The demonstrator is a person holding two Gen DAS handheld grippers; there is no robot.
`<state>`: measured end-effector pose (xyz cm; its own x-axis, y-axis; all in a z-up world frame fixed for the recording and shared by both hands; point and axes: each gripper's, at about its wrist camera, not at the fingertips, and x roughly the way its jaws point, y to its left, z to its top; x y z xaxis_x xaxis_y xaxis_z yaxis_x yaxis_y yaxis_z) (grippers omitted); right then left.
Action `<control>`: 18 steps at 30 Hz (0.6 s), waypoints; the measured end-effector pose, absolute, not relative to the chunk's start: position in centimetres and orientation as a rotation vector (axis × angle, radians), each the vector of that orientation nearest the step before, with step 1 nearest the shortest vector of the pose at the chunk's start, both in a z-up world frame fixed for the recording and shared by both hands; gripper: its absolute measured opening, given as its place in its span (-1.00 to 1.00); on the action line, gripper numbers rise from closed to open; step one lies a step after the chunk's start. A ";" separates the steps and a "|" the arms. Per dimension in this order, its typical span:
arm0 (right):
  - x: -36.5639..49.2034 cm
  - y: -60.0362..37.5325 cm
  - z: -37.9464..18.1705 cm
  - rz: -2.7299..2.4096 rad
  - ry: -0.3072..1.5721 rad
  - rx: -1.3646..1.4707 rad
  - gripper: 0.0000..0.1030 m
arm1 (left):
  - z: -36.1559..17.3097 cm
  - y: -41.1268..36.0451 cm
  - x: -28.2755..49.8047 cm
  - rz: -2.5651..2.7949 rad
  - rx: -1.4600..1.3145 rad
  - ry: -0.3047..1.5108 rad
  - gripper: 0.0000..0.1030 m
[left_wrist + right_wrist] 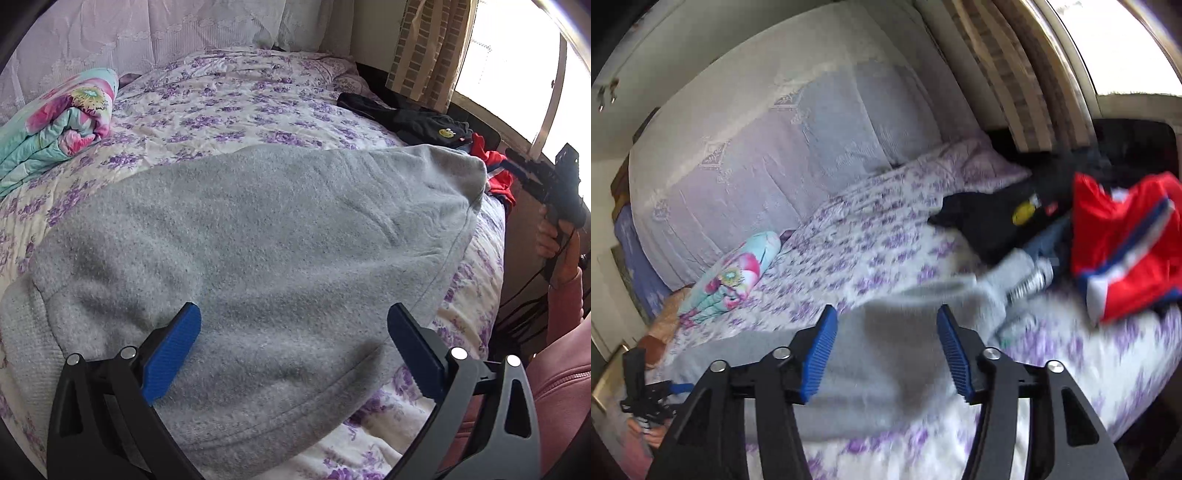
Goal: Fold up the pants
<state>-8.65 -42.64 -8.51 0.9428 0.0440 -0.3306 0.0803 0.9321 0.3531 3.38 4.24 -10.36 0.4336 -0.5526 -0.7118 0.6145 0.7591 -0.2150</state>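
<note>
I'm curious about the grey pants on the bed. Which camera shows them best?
The left wrist view: the grey pants fill the frame, sharp, with seams and the ribbed band visible. In the right wrist view the pants are blurred and partly hidden behind the open right hand-held gripper.

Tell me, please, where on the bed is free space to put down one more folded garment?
Free: the floral bedspread between the gray pants, the rolled flowered quilt and the pillows. Crowded: the window-side edge, where the black garment and red garment lie piled.
</note>
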 end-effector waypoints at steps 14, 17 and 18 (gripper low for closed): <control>-3.7 -46.3 -11.2 -0.031 0.441 0.430 0.47 | -10.3 4.4 3.2 -0.728 0.084 0.839 0.92; 0.2 -47.2 -14.4 -0.196 0.655 0.395 0.53 | -9.8 5.4 2.7 -0.693 0.088 0.821 0.92; 0.7 -47.5 -14.9 -0.217 0.668 0.415 0.53 | -9.7 5.9 2.5 -0.678 0.090 0.818 0.92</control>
